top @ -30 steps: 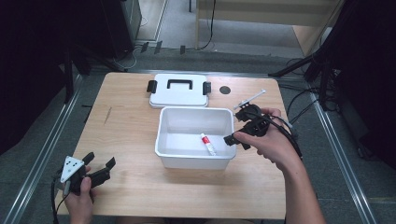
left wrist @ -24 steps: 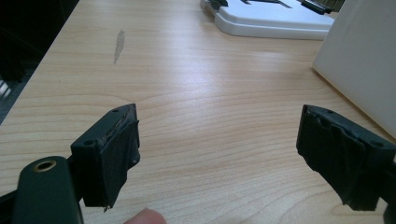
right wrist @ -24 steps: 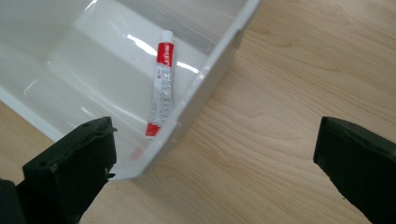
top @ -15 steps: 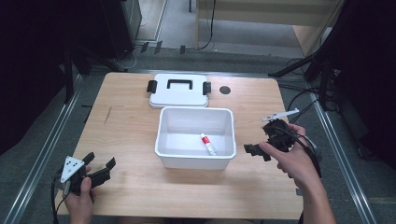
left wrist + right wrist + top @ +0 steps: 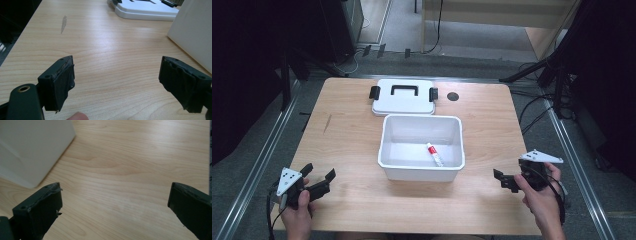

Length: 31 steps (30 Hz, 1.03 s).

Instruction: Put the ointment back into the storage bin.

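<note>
both grippers sit low near the front edge of the surface, each held in a hand. left gripper (image 5: 318, 180) rests at the near left corner with its black jaws spread wide and nothing between them; in the left gripper view (image 5: 117, 82) the jaw pads look matte, blocky and slightly worn at the edges, with only bare wood in the gap. right gripper (image 5: 504, 180) is at the near right, a grey three-cornered plate on top, jaws pointing left toward the bin; the right gripper view (image 5: 115, 207) shows them equally wide apart and empty.

the surface (image 5: 347, 135) is pale wood with fine lengthwise grain, a small dark streak on its left part and a round dark hole (image 5: 453, 96) toward the far right.

a white plastic bin (image 5: 387, 137), rectangular with rounded corners and smooth walls, stands at the middle. inside it, on the floor toward the right, lies a small white tube (image 5: 435, 154) with a red band; its long axis runs diagonally, far-left to near-right. any printing on it is too small to read.

just behind the bin lies its flat white lid (image 5: 403, 98), with a black handle and black side clips.
</note>
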Tool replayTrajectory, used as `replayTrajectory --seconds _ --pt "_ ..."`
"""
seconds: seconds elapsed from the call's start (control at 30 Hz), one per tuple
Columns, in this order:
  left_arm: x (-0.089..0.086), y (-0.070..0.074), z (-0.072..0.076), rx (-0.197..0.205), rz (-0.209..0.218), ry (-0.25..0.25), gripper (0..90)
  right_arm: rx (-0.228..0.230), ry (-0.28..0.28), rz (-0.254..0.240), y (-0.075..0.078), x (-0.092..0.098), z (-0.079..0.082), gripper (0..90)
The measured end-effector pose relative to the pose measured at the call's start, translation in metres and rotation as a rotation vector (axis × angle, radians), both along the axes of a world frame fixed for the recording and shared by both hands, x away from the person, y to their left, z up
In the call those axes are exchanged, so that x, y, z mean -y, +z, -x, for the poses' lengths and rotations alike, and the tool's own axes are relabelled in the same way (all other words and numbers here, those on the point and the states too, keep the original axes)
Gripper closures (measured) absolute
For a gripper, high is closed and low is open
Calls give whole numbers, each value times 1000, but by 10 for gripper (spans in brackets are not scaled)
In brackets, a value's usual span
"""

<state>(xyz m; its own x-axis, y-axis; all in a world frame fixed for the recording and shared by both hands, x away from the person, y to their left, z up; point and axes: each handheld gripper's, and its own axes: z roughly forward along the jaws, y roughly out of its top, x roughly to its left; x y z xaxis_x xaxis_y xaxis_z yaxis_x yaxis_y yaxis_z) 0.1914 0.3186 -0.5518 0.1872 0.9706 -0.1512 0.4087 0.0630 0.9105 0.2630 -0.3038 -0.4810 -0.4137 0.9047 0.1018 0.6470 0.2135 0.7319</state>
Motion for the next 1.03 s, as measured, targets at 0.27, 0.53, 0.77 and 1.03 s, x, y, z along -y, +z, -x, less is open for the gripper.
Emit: replayTrajectory --seconds 0.27,0.53,0.77,1.03 --pt "0 0 0 -2 1 0 141 64 -85 -67 -33 37 23 0" --pt "0 0 0 -4 -2 2 141 134 -138 -173 -58 65 42 0" --pt "0 0 0 -4 3 4 141 135 -136 -175 -64 63 43 29" --pt "-1 0 0 -9 10 6 140 146 -117 -163 -66 59 44 29"
